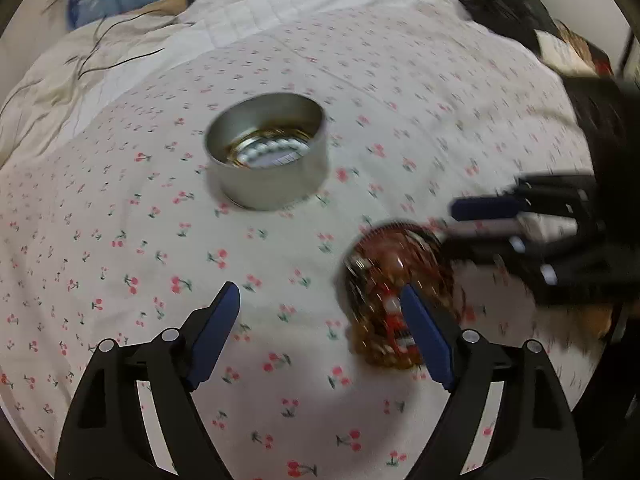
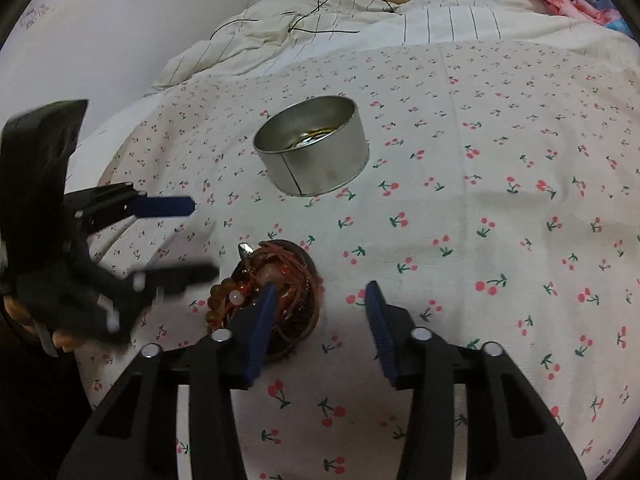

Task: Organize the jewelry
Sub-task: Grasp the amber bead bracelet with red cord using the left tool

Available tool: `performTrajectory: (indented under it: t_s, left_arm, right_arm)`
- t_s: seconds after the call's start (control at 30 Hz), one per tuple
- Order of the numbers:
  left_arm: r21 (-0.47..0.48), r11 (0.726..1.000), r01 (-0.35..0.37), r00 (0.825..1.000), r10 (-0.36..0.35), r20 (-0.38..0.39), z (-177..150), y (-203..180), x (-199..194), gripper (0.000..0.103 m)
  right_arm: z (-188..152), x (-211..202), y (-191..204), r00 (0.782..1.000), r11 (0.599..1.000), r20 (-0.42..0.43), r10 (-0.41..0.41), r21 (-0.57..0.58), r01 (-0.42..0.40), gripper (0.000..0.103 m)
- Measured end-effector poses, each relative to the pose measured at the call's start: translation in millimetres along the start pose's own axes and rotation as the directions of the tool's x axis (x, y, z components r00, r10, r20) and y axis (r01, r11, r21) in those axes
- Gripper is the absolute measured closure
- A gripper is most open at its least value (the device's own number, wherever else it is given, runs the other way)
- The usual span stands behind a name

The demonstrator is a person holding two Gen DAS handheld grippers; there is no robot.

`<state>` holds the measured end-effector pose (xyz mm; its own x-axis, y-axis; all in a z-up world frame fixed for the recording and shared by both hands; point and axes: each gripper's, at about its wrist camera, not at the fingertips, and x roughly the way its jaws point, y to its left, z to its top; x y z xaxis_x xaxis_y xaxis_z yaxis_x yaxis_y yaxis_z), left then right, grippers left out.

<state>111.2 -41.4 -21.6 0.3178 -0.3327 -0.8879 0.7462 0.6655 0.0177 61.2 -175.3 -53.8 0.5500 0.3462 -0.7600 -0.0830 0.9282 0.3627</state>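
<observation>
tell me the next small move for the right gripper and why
Probably shift the open right gripper slightly left, to straddle the reddish-brown heap of beaded jewelry on the cherry-print bedsheet. Only its left finger overlaps the heap now, and the round silver metal tin lies beyond.

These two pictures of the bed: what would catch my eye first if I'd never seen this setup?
Probably the round metal tin standing open in the middle of the cherry-print sheet, something shiny at its bottom. Nearer the cameras lies a reddish-brown jewelry pile of beads and cords, with the open left gripper and open right gripper hovering beside it.
</observation>
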Motion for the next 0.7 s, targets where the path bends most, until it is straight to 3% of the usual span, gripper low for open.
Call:
performTrajectory:
  t_s: [0.2, 0.4, 0.5, 0.57, 0.63, 0.7]
  left_arm:
    - [-0.020, 1.000, 0.013, 0.999, -0.014, -0.044, -9.2, -3.2, 10.1, 0.023]
    - [0.008, 0.999, 0.039, 0.997, -0.038, -0.064, -10.5, -11.2, 21.0, 0.024]
    - [0.012, 0.997, 0.079, 0.995, -0.078, -0.063, -10.9, -13.1, 19.6, 0.044]
    - [0.000, 0.994, 0.111, 0.992, -0.111, -0.065, -11.0, -10.3, 19.0, 0.072]
    - [-0.001, 0.993, 0.121, 0.991, -0.121, -0.061, -11.4, -10.2, 16.5, 0.084]
    - [0.000, 0.993, 0.120, 0.991, -0.120, -0.057, -11.3, -9.9, 15.4, 0.089]
  right_arm:
    - [-1.1, -1.1, 0.7, 1.000, 1.000, 0.009, 0.007, 0.001, -0.007, 0.098]
    - [4.4, -21.3, -2.4, 0.994, 0.999, 0.109, 0.023, 0.025, -0.026, 0.100]
    - [6.7, -27.9, -4.9, 0.991, 0.998, 0.131, 0.039, 0.039, -0.044, 0.100]
    - [8.0, -32.0, -5.0, 0.988, 0.998, 0.150, 0.041, 0.036, -0.047, 0.100]
    - [8.7, -37.0, -5.7, 0.985, 0.999, 0.171, 0.025, 0.033, -0.032, 0.100]
    - [9.1, -39.0, -7.3, 0.983, 0.999, 0.181, 0.021, 0.039, -0.028, 0.100]
